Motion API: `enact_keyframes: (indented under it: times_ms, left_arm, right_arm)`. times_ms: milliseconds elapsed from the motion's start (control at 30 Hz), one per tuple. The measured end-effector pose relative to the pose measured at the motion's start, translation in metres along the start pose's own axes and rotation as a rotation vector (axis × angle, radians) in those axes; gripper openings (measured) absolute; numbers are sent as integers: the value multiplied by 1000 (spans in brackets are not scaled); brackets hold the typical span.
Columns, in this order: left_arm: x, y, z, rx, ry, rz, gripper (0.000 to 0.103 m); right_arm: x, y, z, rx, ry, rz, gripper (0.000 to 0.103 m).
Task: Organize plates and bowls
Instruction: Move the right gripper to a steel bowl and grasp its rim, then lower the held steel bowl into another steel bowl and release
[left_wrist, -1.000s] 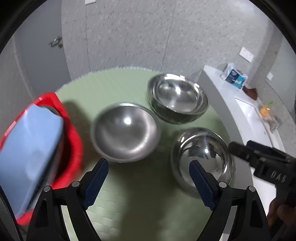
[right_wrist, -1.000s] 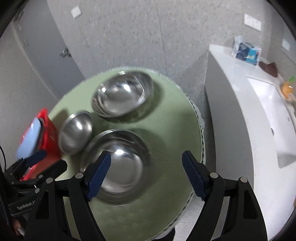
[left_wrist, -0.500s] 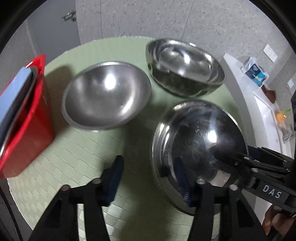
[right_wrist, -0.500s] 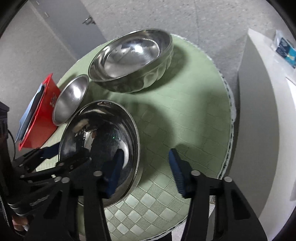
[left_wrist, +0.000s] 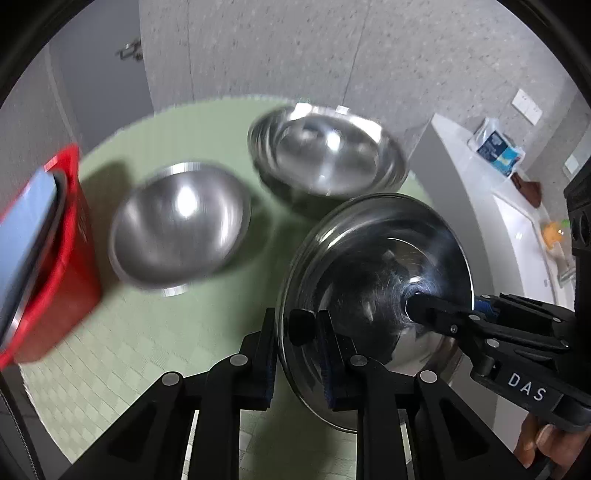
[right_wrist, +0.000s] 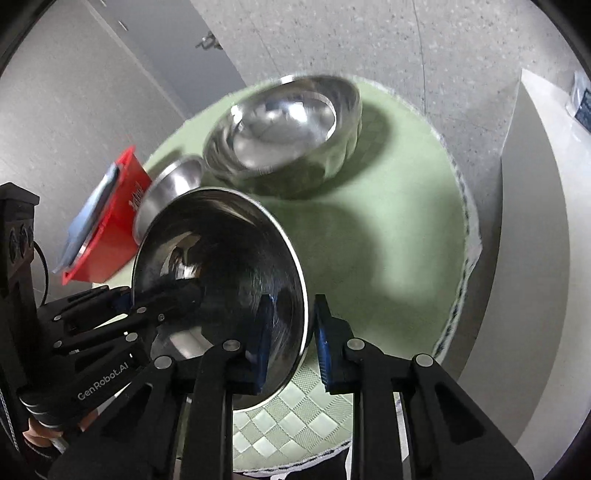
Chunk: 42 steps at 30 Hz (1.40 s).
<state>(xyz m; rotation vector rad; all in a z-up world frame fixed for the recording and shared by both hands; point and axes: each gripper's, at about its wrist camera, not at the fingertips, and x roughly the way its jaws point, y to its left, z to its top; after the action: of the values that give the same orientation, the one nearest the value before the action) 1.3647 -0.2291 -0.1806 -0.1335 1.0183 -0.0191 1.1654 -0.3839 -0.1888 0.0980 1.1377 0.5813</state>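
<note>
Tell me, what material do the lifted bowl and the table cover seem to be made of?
Lifted bowl: apparently stainless steel, polished; it mirrors the grippers and shows fine scratches. Table cover: pale green, probably woven plastic or vinyl, judging by its matte checkered weave; uncertain.

Three silver polished-steel bowls, the near shiny steel bowl (left_wrist: 376, 266) darkly mirrored, on a round pale-green checker-weave table mat (left_wrist: 122, 354); red plastic bin (left_wrist: 55, 280) holding a light-blue flat item (left_wrist: 22, 236); black grippers with blue finger pads (right_wrist: 323, 332); speckled grey wall (left_wrist: 295, 48).
</note>
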Motion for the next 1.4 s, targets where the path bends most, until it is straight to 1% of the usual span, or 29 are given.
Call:
enact_keyframes:
  times_ms: [100,233,367,500,633,900,1000,1167,1300,1367,1400]
  left_arm:
    - [-14,-5,12,3,-37,-8,16]
    - [-26,-7,29,3,-71,-23,16]
    - [-25,-9,47,6,-87,-31,16]
    - [-14,-8,66,12,-87,-34,16]
    - [1,3,87,-1,-75,-51,16]
    - [39,14,125,-6,-36,-35,16]
    - [53,17,133,-10,-15,-32,16]
    - [74,20,144,-17,15,-31,17]
    - [86,19,151,-16,28,-27,17]
    - [90,17,152,-4,29,-7,21]
    - [92,14,153,5,24,-3,22]
  right_arm:
    - [-18,4,10,-12,-48,8,21]
    - [-31,6,28,-18,-90,15,21]
    - [-38,5,52,-20,-128,4,21]
    - [-35,0,73,-12,-144,-11,21]
    - [-27,-4,89,-2,-144,-14,21]
    - [-4,-9,111,9,-105,-41,21]
    - [5,-9,115,7,-91,-53,21]
    - [11,-8,116,-2,-86,-107,21]
    - [14,-7,117,-6,-88,-121,21]
    - [14,-6,117,-7,-91,-129,21]
    - [14,-5,117,-7,-94,-131,22]
